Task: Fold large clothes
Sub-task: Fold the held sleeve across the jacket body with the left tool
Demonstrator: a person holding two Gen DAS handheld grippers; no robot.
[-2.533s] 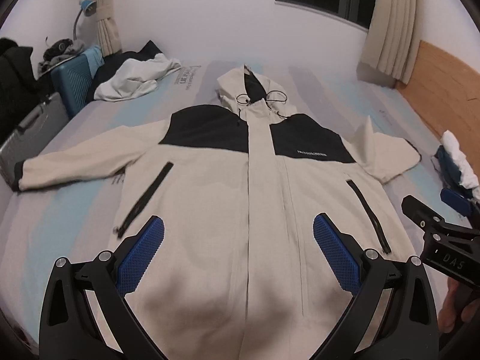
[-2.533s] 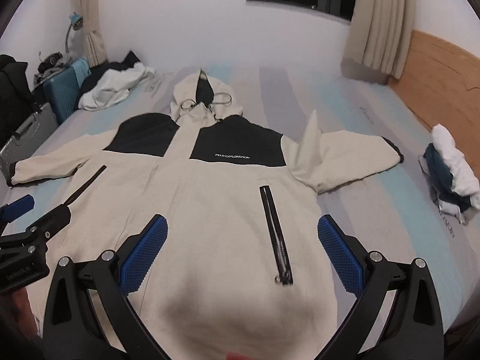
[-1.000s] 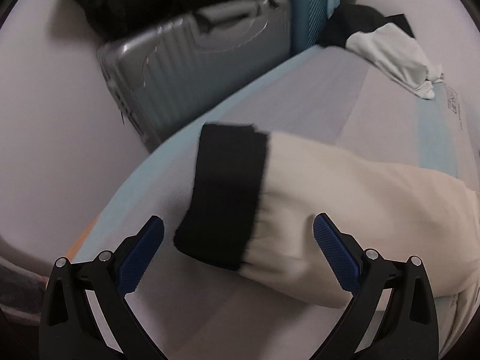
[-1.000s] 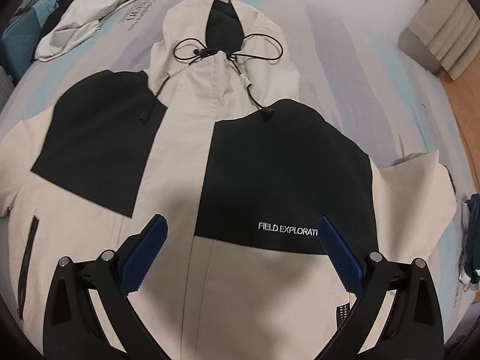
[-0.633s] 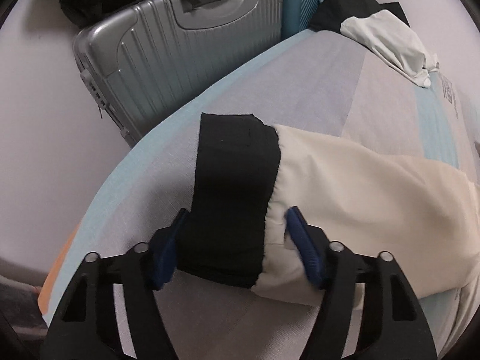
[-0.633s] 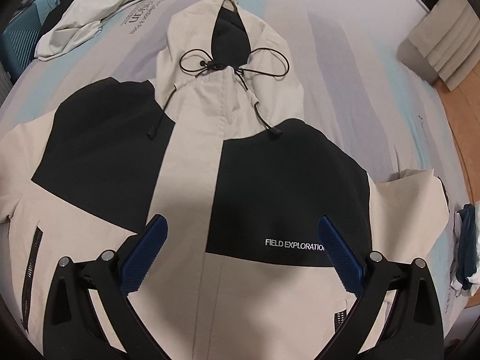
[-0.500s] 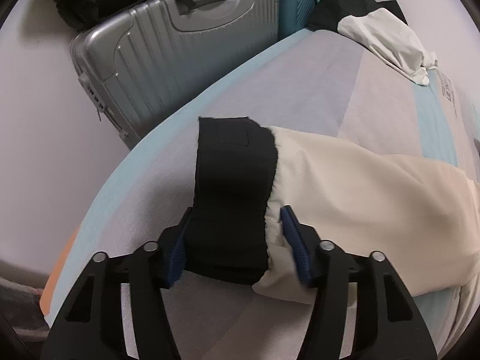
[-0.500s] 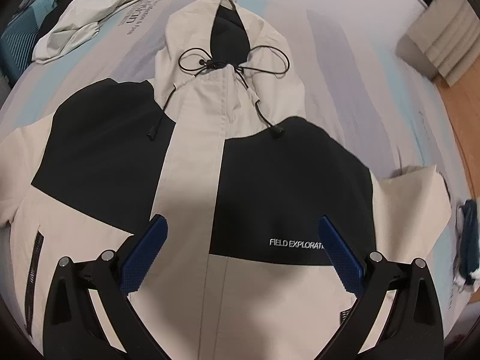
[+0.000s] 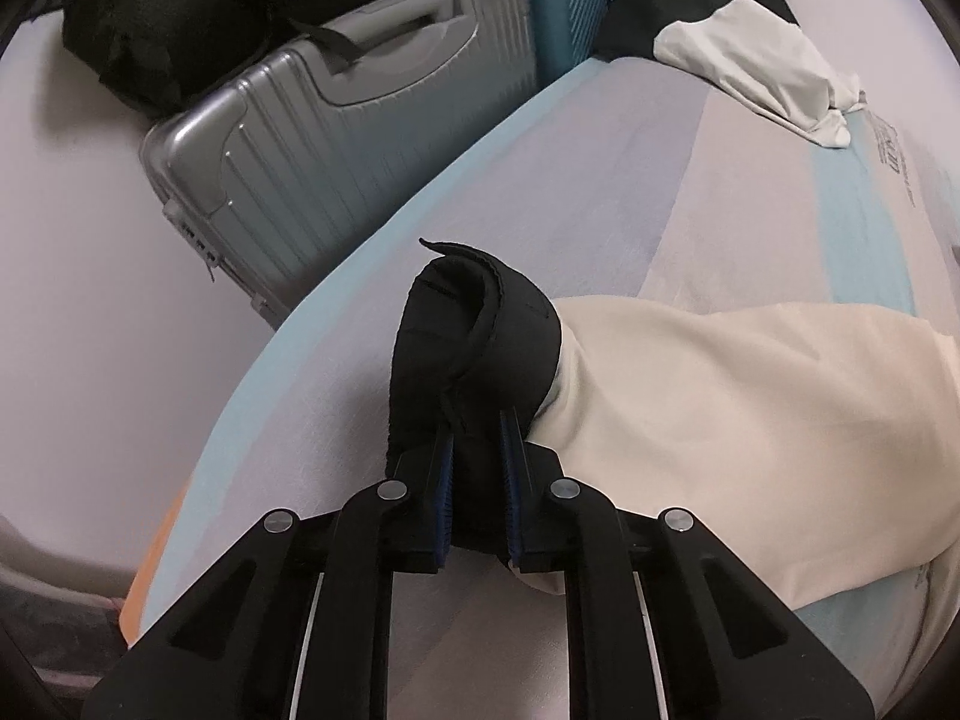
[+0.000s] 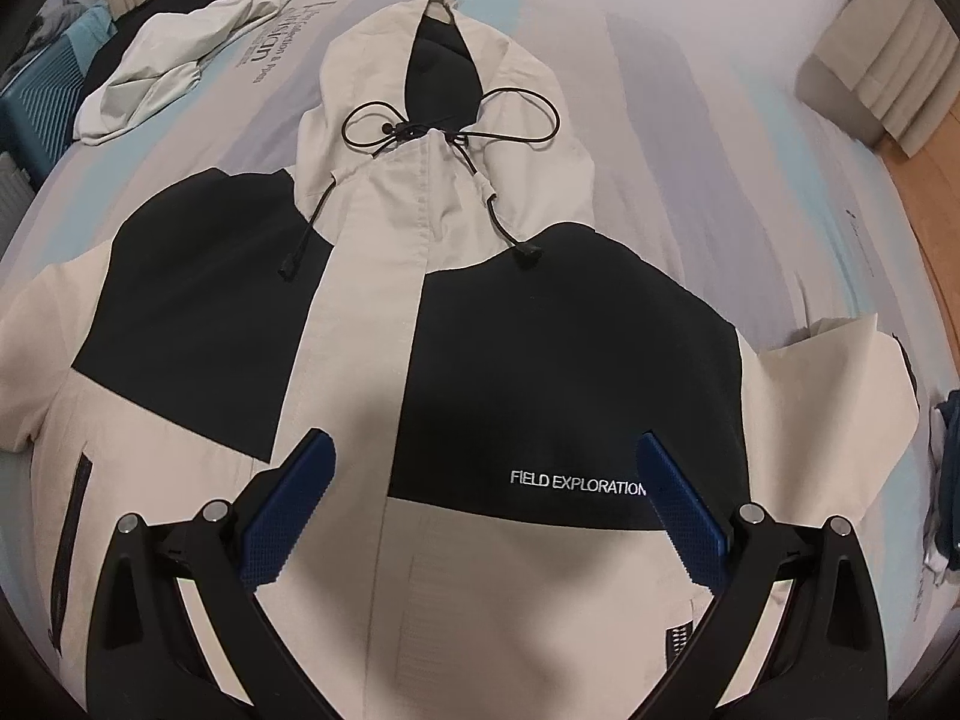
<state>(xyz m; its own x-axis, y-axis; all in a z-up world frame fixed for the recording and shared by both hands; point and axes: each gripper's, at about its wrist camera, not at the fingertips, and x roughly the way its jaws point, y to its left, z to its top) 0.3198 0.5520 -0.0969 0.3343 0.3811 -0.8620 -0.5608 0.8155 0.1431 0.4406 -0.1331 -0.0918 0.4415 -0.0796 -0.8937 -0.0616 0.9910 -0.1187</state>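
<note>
Hooded jacket (image 10: 372, 360), cream with black panels, spread face-up on bed (image 10: 690, 138).
Left hand-held gripper (image 9: 477, 438): jaws closing on black cuff (image 9: 474, 348) of cream sleeve (image 9: 720, 420), cuff bunched and curled up between blue pads (image 9: 443, 498), near edge of bed beside grey suitcase (image 9: 336, 144). Right hand-held gripper (image 10: 483, 456): jaws wide apart, nothing between them, poised above chest of jacket by white lettering (image 10: 577, 483). Hood (image 10: 438, 84) flat toward far end of bed, black drawcord (image 10: 510, 120) looped across it. Other sleeve (image 10: 840, 384) folded at right. Loose white and black garment (image 10: 174, 78) lying at far left corner of bed.
</note>
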